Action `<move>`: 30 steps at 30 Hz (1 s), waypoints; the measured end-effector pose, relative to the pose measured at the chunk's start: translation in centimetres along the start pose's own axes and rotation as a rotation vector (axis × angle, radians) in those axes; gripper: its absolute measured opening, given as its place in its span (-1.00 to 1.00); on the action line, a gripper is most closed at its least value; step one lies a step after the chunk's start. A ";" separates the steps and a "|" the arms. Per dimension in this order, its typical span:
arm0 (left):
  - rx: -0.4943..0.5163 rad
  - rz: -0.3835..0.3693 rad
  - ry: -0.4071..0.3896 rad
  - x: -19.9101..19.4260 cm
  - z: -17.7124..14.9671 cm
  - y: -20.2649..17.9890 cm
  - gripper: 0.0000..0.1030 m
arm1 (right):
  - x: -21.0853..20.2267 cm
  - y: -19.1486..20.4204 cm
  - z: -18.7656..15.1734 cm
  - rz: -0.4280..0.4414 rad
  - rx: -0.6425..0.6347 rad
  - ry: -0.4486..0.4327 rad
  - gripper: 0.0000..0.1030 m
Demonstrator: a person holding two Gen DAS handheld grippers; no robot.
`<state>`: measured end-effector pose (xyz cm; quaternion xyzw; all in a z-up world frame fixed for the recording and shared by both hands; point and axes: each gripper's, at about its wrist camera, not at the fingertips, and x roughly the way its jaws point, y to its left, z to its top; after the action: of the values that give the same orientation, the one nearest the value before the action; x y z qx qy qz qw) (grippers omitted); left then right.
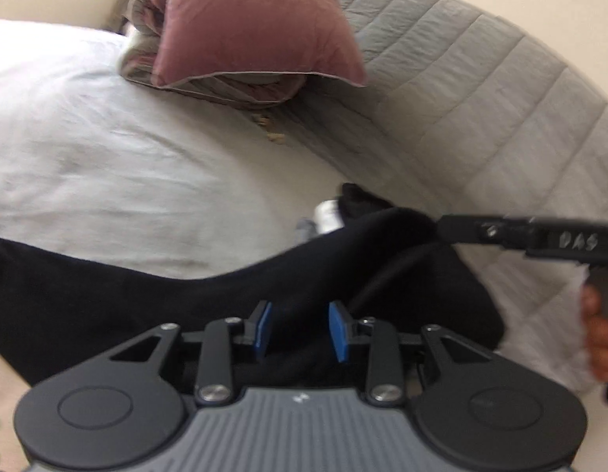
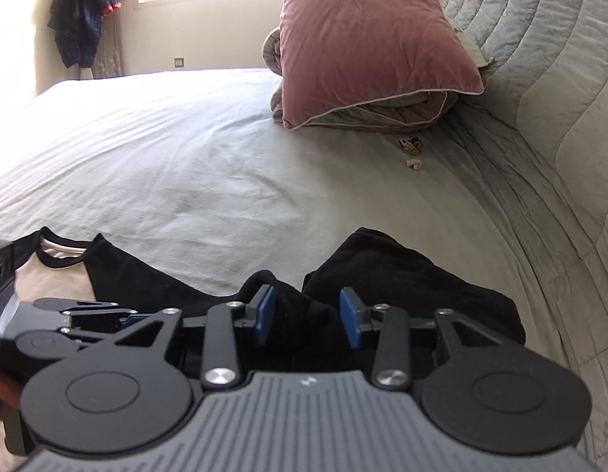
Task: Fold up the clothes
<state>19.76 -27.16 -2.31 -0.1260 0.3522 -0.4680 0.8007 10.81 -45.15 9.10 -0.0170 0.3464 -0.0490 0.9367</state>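
Note:
A black shirt [image 1: 186, 306] with a pale pink front panel [image 2: 52, 279] lies on the bed's light sheet [image 2: 186, 157]. In the left wrist view my left gripper [image 1: 300, 328] hovers low over the black cloth. Its blue pads [image 1: 262, 328] stand apart, with the cloth showing between them but not pinched. My right gripper [image 2: 310, 322] is open over a bunched black fold [image 2: 402, 283], which sits loose under the pads. The right gripper [image 1: 445, 228] also reaches in from the right in the left wrist view, its tip at the raised fold. The left gripper [image 2: 87, 314] sits close on the right one's left.
A dusky pink pillow [image 2: 367, 39] rests on a folded grey duvet [image 2: 382, 118] at the back. A quilted grey cover [image 2: 559, 118] runs along the right side. Small beige bits [image 2: 412, 149] lie near it. A dark jacket [image 2: 83, 11] hangs on the far wall. A hand [image 1: 603, 334] holds the right gripper.

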 end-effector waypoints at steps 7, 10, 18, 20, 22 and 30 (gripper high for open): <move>0.061 -0.038 0.045 1.4 -0.2 -1.6 -0.28 | -2.5 -1.0 -2.6 0.035 -0.002 -0.028 -0.21; 0.011 -0.055 0.054 1.8 -0.2 -1.5 -0.33 | -2.9 -1.3 -3.9 0.052 -0.014 -0.031 -0.21; -0.137 -0.206 0.052 0.8 1.0 -1.3 -1.00 | -2.7 -0.3 -7.4 0.114 -0.056 -0.067 -0.21; -0.168 -0.227 0.034 0.5 1.7 -1.6 -1.00 | -2.7 0.2 -8.1 0.123 -0.076 -0.081 -0.20; -0.170 -0.220 0.022 0.3 2.5 -2.2 -1.00 | -2.7 0.4 -8.5 0.136 -0.076 -0.088 -0.11; -0.043 -0.084 0.095 0.2 2.8 -2.4 -0.20 | -2.5 0.6 -9.4 0.157 -0.077 -0.083 -0.10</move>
<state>20.16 -28.97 0.91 -0.1355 0.3941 -0.4989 0.7599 2.86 -44.23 3.51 -0.0277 0.3091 0.0387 0.9498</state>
